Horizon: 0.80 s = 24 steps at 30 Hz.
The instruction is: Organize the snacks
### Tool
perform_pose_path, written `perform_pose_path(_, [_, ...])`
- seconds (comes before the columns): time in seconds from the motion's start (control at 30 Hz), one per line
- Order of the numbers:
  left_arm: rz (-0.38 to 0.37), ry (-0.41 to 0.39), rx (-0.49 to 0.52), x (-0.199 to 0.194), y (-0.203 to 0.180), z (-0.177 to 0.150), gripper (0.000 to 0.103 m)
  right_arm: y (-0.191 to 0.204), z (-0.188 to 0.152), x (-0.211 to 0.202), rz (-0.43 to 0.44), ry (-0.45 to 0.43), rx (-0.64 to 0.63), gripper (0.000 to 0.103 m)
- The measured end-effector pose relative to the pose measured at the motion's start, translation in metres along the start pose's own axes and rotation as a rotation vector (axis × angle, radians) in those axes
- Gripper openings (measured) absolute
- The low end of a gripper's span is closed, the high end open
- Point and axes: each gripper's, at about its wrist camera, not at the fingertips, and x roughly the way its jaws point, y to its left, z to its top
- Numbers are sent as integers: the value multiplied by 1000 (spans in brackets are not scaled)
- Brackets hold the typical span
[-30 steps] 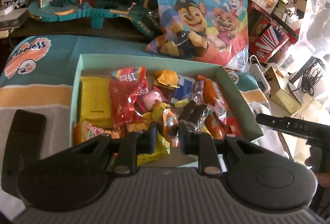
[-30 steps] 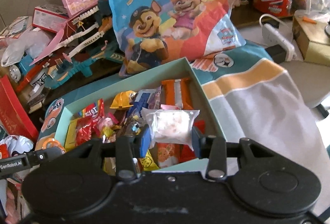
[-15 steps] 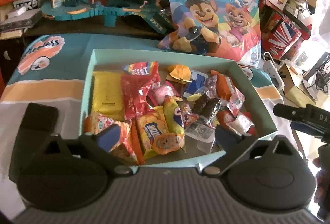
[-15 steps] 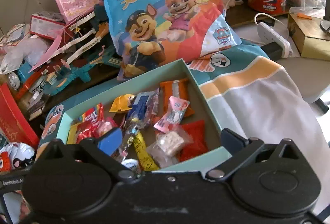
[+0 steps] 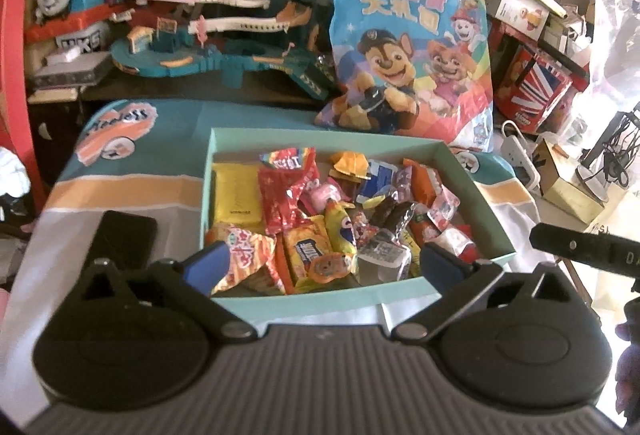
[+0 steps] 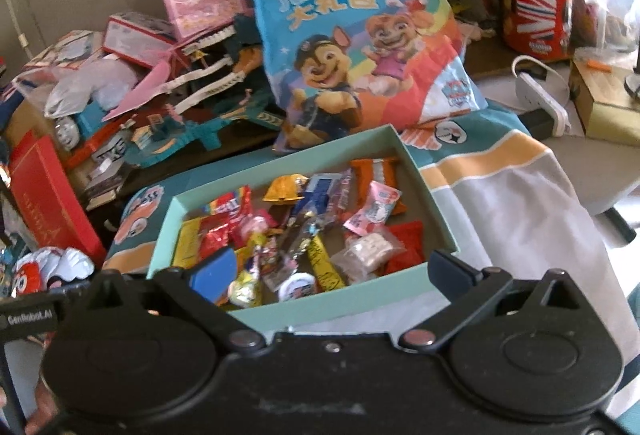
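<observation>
Hovering at the near edge of the mint-green box [image 5: 476,175], left gripper [image 5: 320,263] has its fingers [image 5: 208,261] spread wide, nothing between them; jaws have just been opening. Right gripper [image 6: 324,271] same: fingers [image 6: 212,269] wide apart, empty, also just opened. Box sits on a striped cloth [image 5: 120,191] covering the tabletop, open top, snacks [image 5: 336,211] piled loose inside. Left view: yellow packet [image 5: 236,195] flat against the box's left wall, red wrapper [image 5: 286,197] beside it, orange biscuit pack [image 5: 308,247] near front, clear tub [image 5: 382,255] at front centre. Right view: clear bag of white pieces [image 6: 366,249] lying in the box's near right part, partly on a red packet [image 6: 408,239]; pink sachet [image 6: 374,209] just behind it, orange bar [image 6: 374,171] at far right corner. Big cartoon-dog snack bag [image 5: 412,55] stands upright behind the box, touching the cloth. Black phone [image 5: 126,235] flat on the cloth left of the box. Toy track set [image 5: 224,47] further back left.
</observation>
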Motion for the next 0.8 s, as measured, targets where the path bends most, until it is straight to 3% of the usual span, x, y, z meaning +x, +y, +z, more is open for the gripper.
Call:
perform_pose_path(0.33, [61, 3, -19, -32, 16, -21, 103, 17, -20, -37, 10, -20, -62, 103])
perform_pose_path(0.5, [81, 34, -48, -30, 30, -38, 103, 20, -38, -36, -49, 13, -115, 103])
perform_pose_path(0.8, [120, 65, -37, -22, 34, -48, 103, 18, -54, -27, -67, 76, -105, 103])
